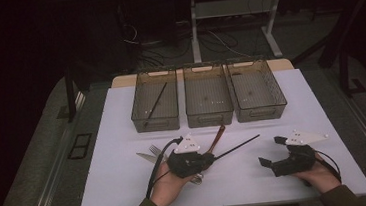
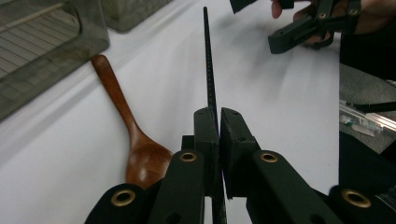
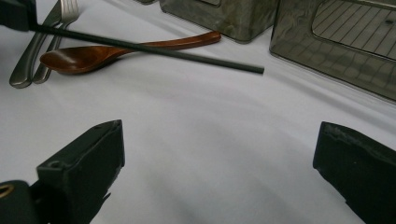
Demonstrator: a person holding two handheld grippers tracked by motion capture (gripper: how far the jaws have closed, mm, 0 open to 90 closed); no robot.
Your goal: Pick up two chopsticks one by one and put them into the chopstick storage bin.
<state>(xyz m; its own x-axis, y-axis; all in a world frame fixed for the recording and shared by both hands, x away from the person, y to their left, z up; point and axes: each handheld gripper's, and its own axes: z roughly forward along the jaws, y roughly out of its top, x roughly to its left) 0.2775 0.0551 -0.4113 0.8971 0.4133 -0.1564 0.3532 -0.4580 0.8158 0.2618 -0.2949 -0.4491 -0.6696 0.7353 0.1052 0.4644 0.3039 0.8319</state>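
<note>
Your left gripper (image 1: 211, 157), just below the middle of the high view, has its jaws clamped tight on a black chopstick (image 1: 237, 146) that juts up and to the right, clear of the white table (image 1: 128, 188). You look to be in the carry step. Next, I judge, swing it up to the left basket (image 1: 155, 101), where another chopstick (image 1: 157, 103) already lies, and let go inside. Your right gripper (image 1: 270, 151), lower right, sits wide open and empty.
</note>
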